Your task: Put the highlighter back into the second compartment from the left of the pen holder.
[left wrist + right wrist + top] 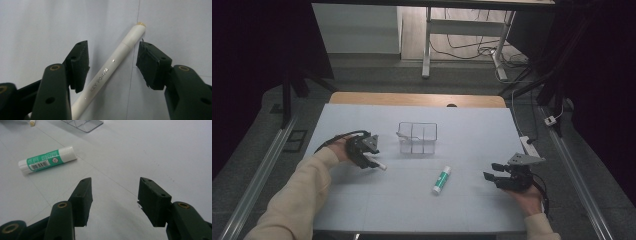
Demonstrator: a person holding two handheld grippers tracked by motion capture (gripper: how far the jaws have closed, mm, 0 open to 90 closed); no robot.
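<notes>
The white pen (110,72) carries the grey words "KEY POINTS" along its barrel. The glue stick (47,159) bears a green label with a barcode and a round sign; its small print cannot be read.

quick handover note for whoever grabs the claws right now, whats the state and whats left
Left claw: open, jaws straddling the white pen that lies flat on the table; the pads show gaps on both sides, so not gripped yet.
Right claw: open and empty, over bare table at the right.
Glue stick: lies flat at mid table, untouched.
Clear divided box: upright behind both items, looks empty.
Done: the left claw is lined up on the pen.
Left: close on the pen and lift it; probably both pen and glue stick go into the box.
</notes>
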